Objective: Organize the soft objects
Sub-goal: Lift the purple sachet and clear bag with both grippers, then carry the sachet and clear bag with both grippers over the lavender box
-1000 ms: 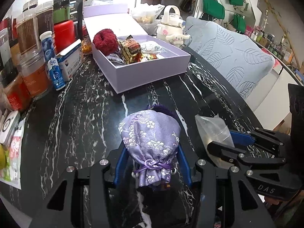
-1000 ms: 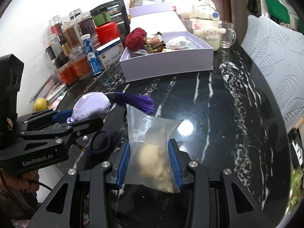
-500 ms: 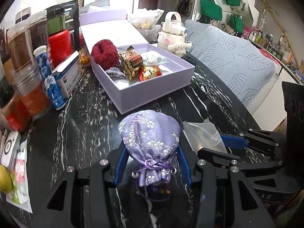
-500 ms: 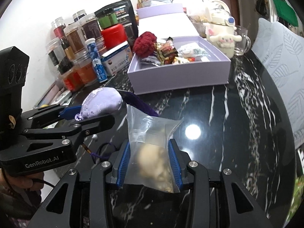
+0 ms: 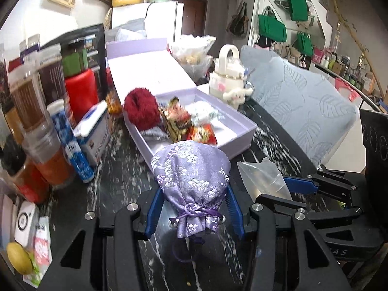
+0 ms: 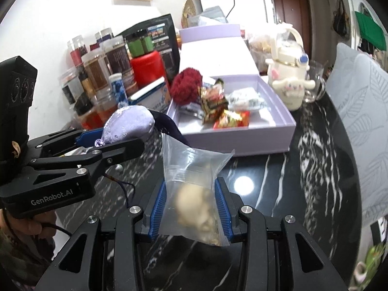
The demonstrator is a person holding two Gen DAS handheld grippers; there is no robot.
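My left gripper [image 5: 192, 208] is shut on a purple embroidered pouch [image 5: 191, 179], held clear of the black marble table [image 5: 116, 181]; its dark tassel [image 6: 169, 126] hangs behind it. My right gripper [image 6: 190, 208] is shut on a clear plastic bag [image 6: 191, 184] with a pale lump inside. Each gripper shows in the other's view: the left gripper [image 6: 116, 143] at the left, the right gripper [image 5: 286, 189] at the right. Just ahead lies an open lilac box [image 5: 240, 140] holding a red fluffy scrunchie [image 5: 141, 109] and snack packets [image 5: 179, 123].
Jars, a red canister [image 5: 81, 92] and a blue tube [image 5: 72, 145] crowd the table's left side. A white character kettle [image 5: 229, 82] and a glass mug [image 6: 312, 89] stand behind the box. A grey leaf-pattern chair [image 5: 303, 106] sits at the right.
Both grippers have risen and moved toward the lilac box with their loads. The pouch's tassel has lifted off the table.
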